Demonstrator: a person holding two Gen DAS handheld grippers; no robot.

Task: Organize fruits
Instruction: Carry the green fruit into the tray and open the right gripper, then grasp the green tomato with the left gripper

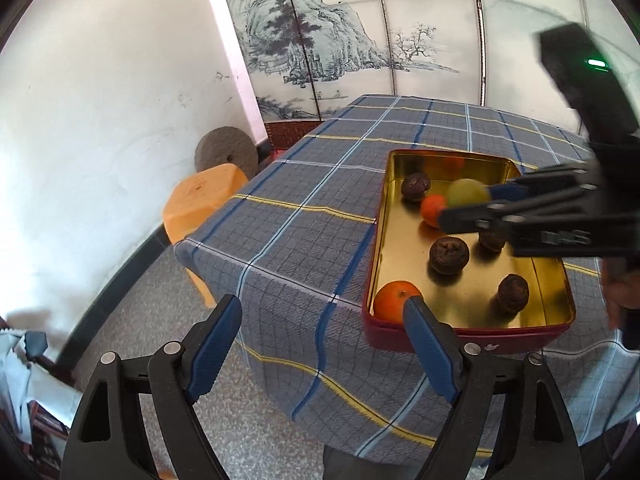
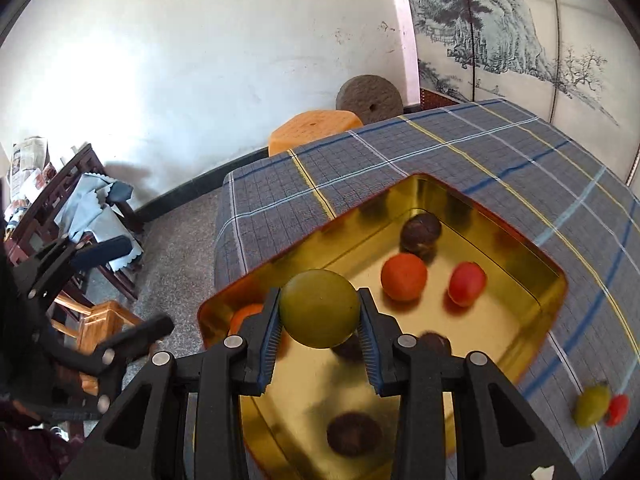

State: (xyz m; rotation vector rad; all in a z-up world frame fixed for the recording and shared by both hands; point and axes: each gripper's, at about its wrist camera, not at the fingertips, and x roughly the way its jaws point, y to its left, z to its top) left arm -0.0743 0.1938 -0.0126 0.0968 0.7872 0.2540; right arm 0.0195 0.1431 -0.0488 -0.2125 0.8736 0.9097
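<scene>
A gold-lined red tin [image 1: 548, 334] [image 2: 554, 292] sits on the checked tablecloth. It holds several dark brown fruits [image 1: 449, 255] [image 2: 421, 234], oranges [image 1: 396, 300] [image 2: 403, 276] and a red fruit [image 2: 466, 283]. My right gripper [image 2: 319, 314] [image 1: 466, 200] is shut on a green fruit [image 2: 319, 308] [image 1: 468, 192] and holds it above the tin. My left gripper [image 1: 324, 340] is open and empty, low at the tin's near left corner; it also shows in the right wrist view [image 2: 116, 288]. A green fruit [image 2: 592, 400] and a red fruit [image 2: 617, 410] lie on the cloth right of the tin.
The table [image 1: 288, 220] stands near a white wall. An orange stool [image 1: 202, 204] and a grey millstone [image 1: 226, 154] are beyond its left edge. A dark wooden chair with cloths [image 2: 80, 208] and a light wooden stool [image 2: 100, 324] stand on the floor at left.
</scene>
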